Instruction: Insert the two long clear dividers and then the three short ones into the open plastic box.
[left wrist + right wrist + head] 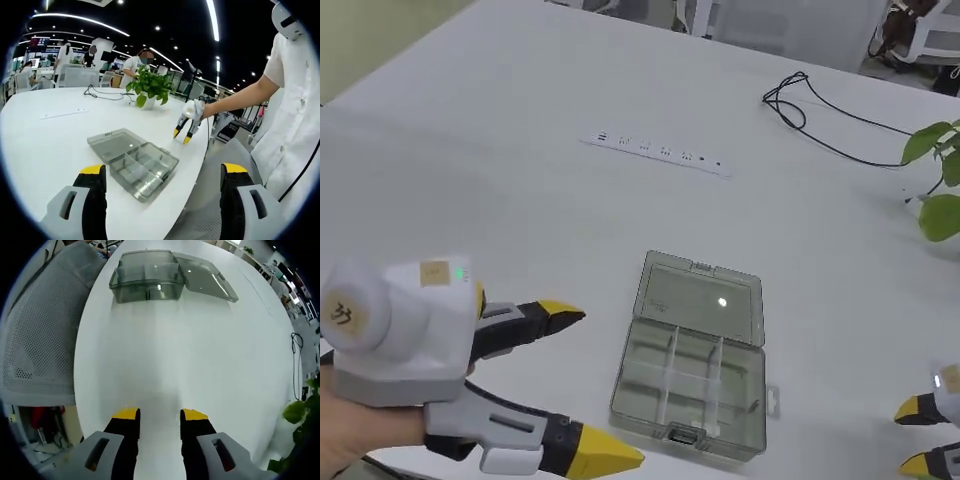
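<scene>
The smoky clear plastic box (655, 405) lies on the white table with its lid (705, 292) folded back flat. Clear dividers (672, 366) stand inside it and split it into several compartments. My left gripper (590, 388) hovers open just left of the box, with nothing between its yellow-tipped fingers. In the left gripper view the box (142, 167) sits ahead of that gripper (162, 169). My right gripper (920, 436) is open and empty at the lower right, well apart from the box. Its own view shows it (159, 415) over bare table, with the box (147, 277) far ahead.
A white power strip (655, 152) lies farther back, a black cable (820, 110) loops at the back right, and a potted plant (940, 180) stands at the right edge. A mesh chair (40, 325) stands beside the table edge. People sit in the background.
</scene>
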`<state>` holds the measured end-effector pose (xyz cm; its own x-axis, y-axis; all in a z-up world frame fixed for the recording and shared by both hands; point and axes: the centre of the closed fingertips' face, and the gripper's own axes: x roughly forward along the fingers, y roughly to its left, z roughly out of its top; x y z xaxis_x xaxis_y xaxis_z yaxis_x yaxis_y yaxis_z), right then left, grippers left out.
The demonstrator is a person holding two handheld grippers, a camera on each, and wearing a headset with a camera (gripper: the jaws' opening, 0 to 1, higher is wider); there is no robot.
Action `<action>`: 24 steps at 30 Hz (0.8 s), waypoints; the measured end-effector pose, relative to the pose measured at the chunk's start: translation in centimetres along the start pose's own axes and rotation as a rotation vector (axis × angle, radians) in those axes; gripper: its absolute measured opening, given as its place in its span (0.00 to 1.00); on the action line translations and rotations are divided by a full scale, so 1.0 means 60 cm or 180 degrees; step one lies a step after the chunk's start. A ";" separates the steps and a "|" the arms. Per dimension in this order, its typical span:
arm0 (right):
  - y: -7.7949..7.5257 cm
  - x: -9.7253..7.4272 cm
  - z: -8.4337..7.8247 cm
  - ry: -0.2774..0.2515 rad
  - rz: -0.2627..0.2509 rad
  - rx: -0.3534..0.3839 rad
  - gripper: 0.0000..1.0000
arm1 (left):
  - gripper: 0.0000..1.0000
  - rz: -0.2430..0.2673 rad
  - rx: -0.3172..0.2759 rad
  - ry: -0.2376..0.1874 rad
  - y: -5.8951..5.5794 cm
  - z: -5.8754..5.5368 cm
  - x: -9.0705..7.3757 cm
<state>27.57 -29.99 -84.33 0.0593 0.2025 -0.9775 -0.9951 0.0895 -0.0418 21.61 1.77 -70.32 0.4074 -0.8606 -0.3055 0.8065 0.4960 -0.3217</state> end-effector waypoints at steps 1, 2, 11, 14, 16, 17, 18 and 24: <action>-0.002 -0.005 0.004 -0.0027 -0.0032 0.0022 0.33 | 0.97 -0.0002 0.0000 0.0003 -0.001 0.001 -0.001; -0.004 -0.008 0.008 -0.0049 -0.0061 0.0035 0.33 | 0.97 -0.0006 0.0004 0.0004 -0.001 0.002 -0.001; -0.010 -0.075 0.094 -0.0516 -0.0381 0.0183 0.33 | 0.96 -0.0042 0.0041 0.0021 -0.004 0.007 0.000; -0.008 -0.101 0.125 -0.0651 -0.0481 0.0194 0.33 | 0.96 -0.0055 0.0034 -0.0008 -0.004 0.017 0.003; -0.007 -0.121 0.147 -0.0737 -0.0561 0.0179 0.33 | 0.95 -0.0053 0.0019 -0.0045 -0.003 0.025 0.005; -0.005 -0.134 0.162 -0.0812 -0.0596 0.0186 0.33 | 0.94 -0.0044 0.0006 -0.0057 -0.002 0.028 0.005; -0.004 -0.143 0.173 -0.0867 -0.0616 0.0201 0.33 | 0.94 -0.0037 0.0000 -0.0076 -0.001 0.033 0.006; 0.006 -0.198 0.241 -0.1119 -0.0775 0.0192 0.33 | 0.90 -0.0042 -0.0121 -0.0227 -0.001 0.074 0.013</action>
<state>27.63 -18.27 -69.75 0.3255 0.4874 -0.8103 -0.9430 0.2304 -0.2402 23.77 0.53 -66.57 0.4273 -0.8725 -0.2368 0.7958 0.4873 -0.3594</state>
